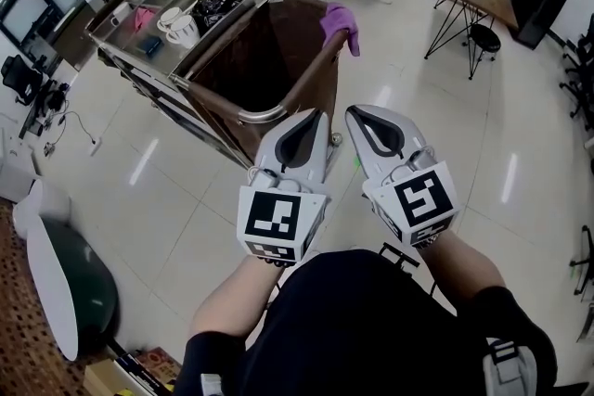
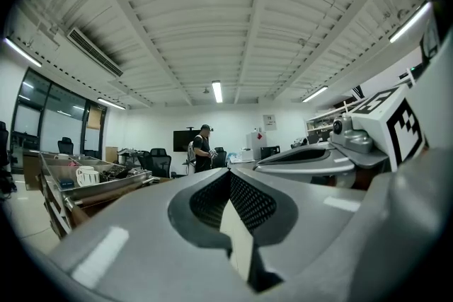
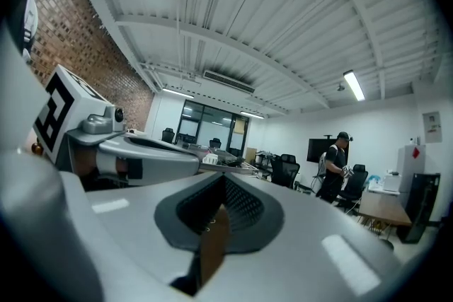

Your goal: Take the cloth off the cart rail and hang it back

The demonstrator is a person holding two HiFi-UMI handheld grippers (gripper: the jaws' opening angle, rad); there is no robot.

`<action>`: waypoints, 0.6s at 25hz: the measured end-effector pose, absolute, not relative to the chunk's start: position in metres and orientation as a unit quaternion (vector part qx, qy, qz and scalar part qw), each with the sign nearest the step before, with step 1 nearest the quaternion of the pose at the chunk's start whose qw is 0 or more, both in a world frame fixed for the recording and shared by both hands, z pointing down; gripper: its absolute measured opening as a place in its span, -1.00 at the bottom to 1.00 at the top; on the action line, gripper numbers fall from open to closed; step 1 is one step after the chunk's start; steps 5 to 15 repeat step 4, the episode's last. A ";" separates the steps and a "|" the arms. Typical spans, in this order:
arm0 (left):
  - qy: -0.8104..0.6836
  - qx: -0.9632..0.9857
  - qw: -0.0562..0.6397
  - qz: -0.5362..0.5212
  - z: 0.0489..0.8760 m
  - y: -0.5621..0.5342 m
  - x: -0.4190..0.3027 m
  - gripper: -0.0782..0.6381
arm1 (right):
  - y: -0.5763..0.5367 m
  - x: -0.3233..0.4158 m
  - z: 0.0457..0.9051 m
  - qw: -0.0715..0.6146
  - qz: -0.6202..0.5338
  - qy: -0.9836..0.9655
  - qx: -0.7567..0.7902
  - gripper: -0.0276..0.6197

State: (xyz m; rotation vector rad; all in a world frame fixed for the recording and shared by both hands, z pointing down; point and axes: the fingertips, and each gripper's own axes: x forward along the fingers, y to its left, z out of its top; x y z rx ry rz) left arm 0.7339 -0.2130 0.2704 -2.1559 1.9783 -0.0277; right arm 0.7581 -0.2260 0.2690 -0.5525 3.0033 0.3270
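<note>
Your left tool (image 1: 314, 118) and right tool (image 1: 360, 114) sit side by side in front of you, both clenched, nothing between the jaws. Just beyond them is the cart rail (image 1: 269, 116). The purple cloth (image 1: 337, 21) appears draped over the rail's far corner, well apart from both tools.

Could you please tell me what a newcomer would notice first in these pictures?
Two grey grippers, the left gripper and the right gripper, fill the head view's foreground, both shut and empty. Beyond them stands a steel cart with a brown bag; the purple cloth draped over its far rail stands out most.
</note>
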 end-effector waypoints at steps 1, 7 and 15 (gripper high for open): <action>0.673 -0.732 0.108 -0.010 0.271 -0.213 0.735 -0.79 | -0.226 0.759 0.269 0.035 0.106 0.977 -0.179 -0.91; 0.674 -0.730 0.109 -0.010 0.270 -0.212 0.738 -0.79 | -0.225 0.761 0.270 0.036 0.106 0.978 -0.178 -0.91; 0.674 -0.730 0.109 -0.010 0.270 -0.212 0.738 -0.79 | -0.225 0.761 0.270 0.036 0.106 0.978 -0.178 -0.91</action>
